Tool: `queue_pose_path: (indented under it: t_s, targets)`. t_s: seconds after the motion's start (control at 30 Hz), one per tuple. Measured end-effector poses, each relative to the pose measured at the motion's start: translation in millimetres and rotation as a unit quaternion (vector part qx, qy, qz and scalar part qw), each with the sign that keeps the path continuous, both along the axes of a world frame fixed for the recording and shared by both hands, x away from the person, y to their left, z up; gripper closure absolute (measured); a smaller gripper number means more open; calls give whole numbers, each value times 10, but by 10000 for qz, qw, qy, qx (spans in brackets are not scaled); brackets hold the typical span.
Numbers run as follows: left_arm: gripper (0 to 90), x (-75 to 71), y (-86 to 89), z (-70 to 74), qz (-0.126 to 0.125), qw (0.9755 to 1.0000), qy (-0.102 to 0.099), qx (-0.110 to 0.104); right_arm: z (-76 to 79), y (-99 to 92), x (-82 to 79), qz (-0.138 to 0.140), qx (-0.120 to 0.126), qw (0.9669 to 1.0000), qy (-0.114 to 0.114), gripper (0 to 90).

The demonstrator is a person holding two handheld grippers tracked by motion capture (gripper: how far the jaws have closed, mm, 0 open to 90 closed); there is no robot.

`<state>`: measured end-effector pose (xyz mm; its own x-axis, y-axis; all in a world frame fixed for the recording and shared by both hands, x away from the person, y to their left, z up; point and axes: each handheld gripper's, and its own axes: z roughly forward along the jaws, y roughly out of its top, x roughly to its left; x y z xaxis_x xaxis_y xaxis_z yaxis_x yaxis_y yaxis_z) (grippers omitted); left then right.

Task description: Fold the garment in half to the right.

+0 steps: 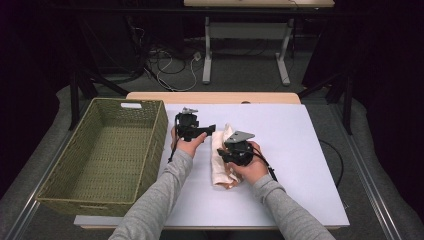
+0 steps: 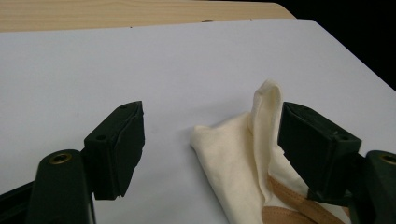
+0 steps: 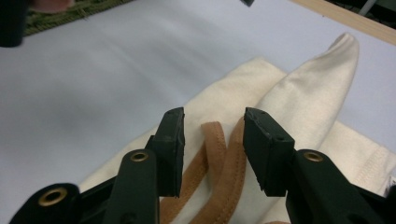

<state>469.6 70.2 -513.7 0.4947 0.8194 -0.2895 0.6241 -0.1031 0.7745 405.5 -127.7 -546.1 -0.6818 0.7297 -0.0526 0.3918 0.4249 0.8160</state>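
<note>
the right claw (image 3: pixel 212 144) hovers low over the folded cream cloth (image 3: pixel 299 93), jaws narrowed around its tan trim (image 3: pixel 219 163) without pressing it. the cloth lies mid-tabletop (image 1: pixel 300 150). beyond, the left claw (image 2: pixel 210 140) stands wide at the cloth's raised corner. a wicker basket (image 1: pixel 155 130) sits left.
</note>
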Motion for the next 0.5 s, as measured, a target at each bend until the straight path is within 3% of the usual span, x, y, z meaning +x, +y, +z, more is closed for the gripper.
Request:
queue_pose_path:
  t_s: [0.3,0.5]
  targets:
    - [233,-9,-28,-14,-41,10000,14,7,-150,14,100,-51,-147,9996,250,581]
    - [233,-14,-44,-25,-56,10000,17,24,-175,2,123,-223,-52,9992,317,685]
